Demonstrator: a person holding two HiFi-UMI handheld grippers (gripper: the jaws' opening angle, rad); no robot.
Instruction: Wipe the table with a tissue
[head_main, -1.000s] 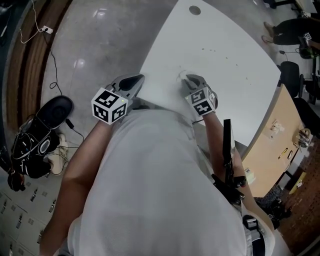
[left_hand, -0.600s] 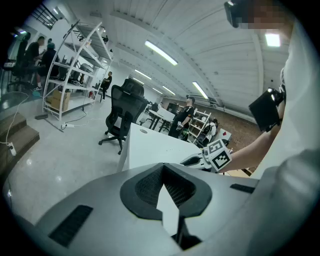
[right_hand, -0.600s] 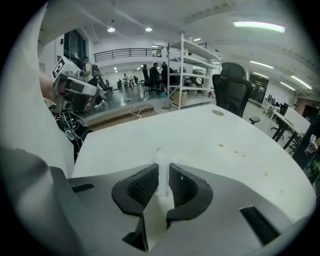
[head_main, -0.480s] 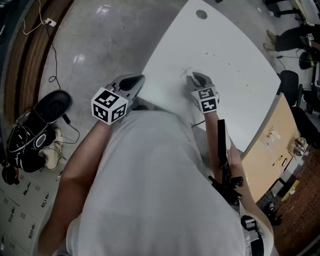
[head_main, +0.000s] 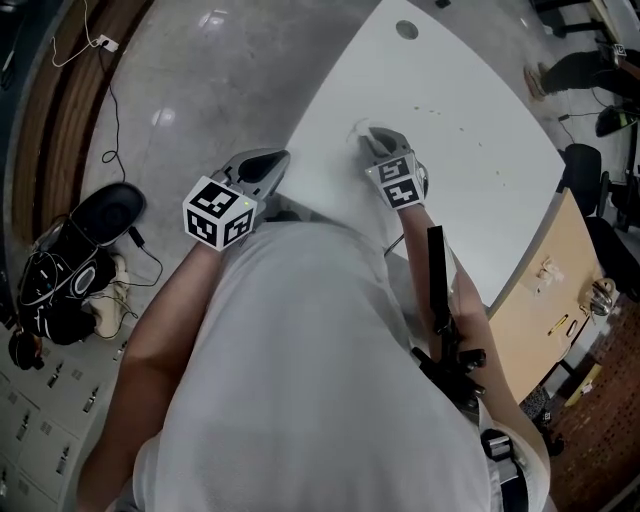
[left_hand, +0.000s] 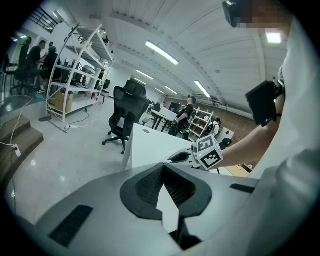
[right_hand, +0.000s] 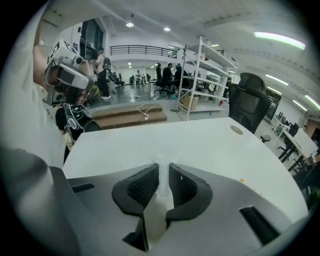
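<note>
While it sits low on the white table (head_main: 470, 190) near the person's side, the right gripper (head_main: 368, 140) has its jaws closed on a white tissue (right_hand: 161, 186). Left gripper (head_main: 272, 162): jaw tips drawn together, nothing between them, just beside the table's left edge.

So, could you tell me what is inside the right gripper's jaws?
A white tissue, pinched by the right gripper, its tip poking out over the table. Its part between the pads is covered.
</note>
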